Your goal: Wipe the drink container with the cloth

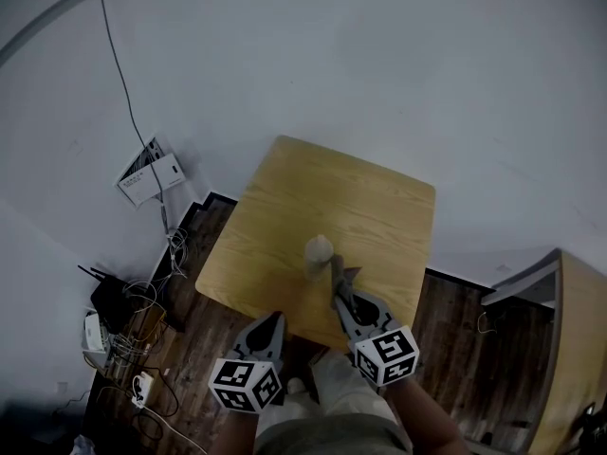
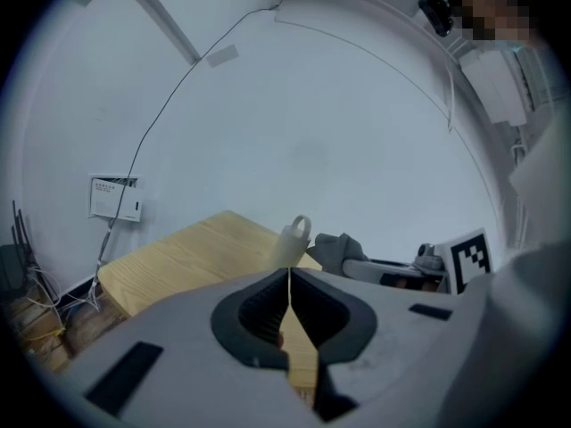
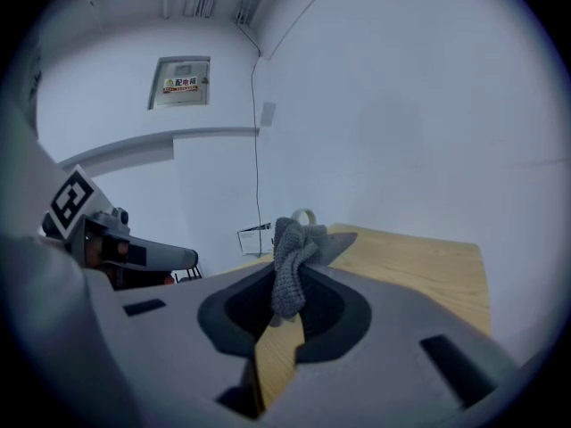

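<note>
Cloth (image 3: 294,239) sat pinched in your right gripper (image 3: 288,279) near the bottle (image 1: 319,252) on the table (image 1: 370,197); your left gripper (image 2: 289,271) was closed, empty.

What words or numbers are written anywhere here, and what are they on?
"配电箱": on the wall panel, seen in the right gripper view; any smaller print there is too blurred to read.
White box low on the wall: its print is too small to read.
Marker cubes: black-and-white squares only, no words.
</note>
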